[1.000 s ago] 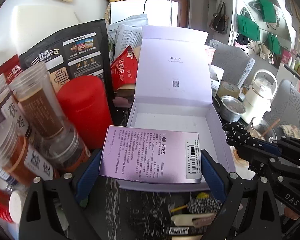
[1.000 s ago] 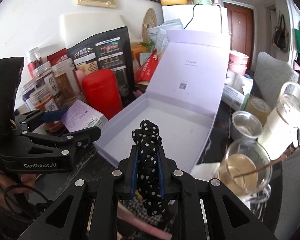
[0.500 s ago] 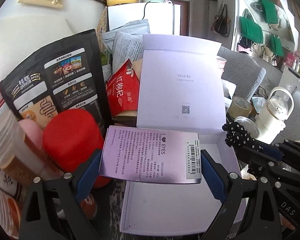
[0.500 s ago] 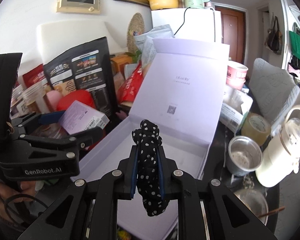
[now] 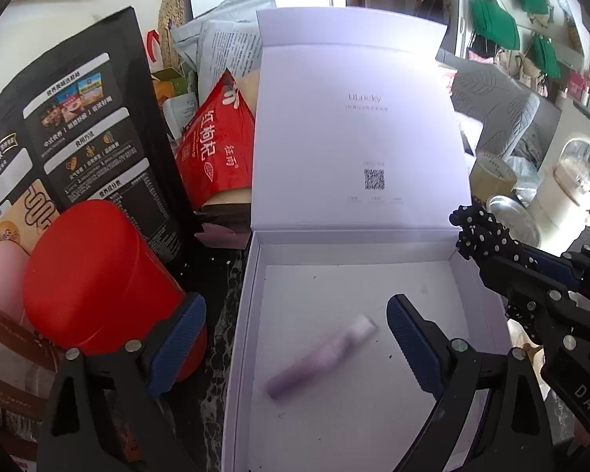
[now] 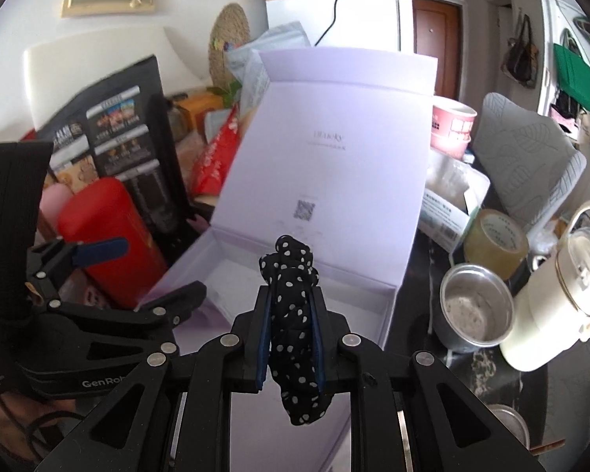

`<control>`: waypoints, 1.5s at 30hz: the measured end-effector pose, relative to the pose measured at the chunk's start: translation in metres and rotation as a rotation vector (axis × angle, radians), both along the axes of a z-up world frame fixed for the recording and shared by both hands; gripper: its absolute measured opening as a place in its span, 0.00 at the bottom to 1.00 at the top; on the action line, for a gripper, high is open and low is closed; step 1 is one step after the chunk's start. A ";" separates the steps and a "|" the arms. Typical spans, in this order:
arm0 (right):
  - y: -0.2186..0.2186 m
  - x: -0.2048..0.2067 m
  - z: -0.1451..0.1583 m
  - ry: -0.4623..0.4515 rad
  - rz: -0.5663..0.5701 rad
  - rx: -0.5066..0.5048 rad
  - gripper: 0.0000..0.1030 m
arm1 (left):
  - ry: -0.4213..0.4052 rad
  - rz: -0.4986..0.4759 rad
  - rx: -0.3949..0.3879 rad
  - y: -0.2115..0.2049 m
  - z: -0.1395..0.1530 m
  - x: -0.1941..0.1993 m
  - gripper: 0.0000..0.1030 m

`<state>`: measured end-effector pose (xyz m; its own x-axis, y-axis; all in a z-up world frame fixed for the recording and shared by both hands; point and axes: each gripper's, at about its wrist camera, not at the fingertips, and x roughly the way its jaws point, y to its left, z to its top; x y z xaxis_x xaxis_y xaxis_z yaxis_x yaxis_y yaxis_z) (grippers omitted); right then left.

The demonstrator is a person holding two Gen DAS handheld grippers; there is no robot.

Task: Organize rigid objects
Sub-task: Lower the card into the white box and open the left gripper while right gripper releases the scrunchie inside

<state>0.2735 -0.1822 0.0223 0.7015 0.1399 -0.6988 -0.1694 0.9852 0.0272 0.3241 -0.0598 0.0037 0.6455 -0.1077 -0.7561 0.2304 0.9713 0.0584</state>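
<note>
A lilac gift box (image 5: 240, 314) stands with its lid (image 5: 354, 137) raised behind it. A small purple carton (image 5: 320, 356) lies blurred on the box floor, slanted, beneath my left gripper (image 5: 295, 310). That gripper is open and holds nothing. My right gripper (image 6: 291, 303) is shut on a black polka-dot scrunchie (image 6: 291, 259), just short of the box's near wall (image 6: 389, 306). In the left wrist view the scrunchie (image 5: 480, 232) hangs at the box's right rim. In the right wrist view the left gripper (image 6: 145, 275) sits over the box's left side.
A red canister (image 5: 94, 283), a black oat bag (image 5: 70, 129) and a red pouch (image 5: 216, 145) crowd the box's left side. To its right stand a steel cup (image 6: 476, 310), a tape roll (image 6: 495, 240), a white kettle (image 6: 562, 287) and a pink paper cup (image 6: 452, 126).
The left gripper has let go of the purple carton, which now lies inside the box. Both grippers have moved forward toward the box; the right still grips the scrunchie.
</note>
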 end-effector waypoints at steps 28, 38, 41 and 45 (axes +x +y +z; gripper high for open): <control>0.000 -0.011 0.007 0.011 -0.027 -0.009 0.40 | 0.004 0.038 -0.006 0.008 0.020 -0.017 0.92; 0.004 -0.037 0.034 -0.038 -0.020 -0.006 0.41 | -0.054 0.060 -0.018 0.018 0.050 -0.046 0.92; 0.006 -0.045 0.041 -0.053 -0.018 -0.012 0.41 | -0.071 0.065 -0.021 0.020 0.059 -0.057 0.92; 0.008 -0.061 0.051 -0.074 -0.009 -0.016 0.41 | -0.090 0.072 -0.026 0.022 0.068 -0.072 0.92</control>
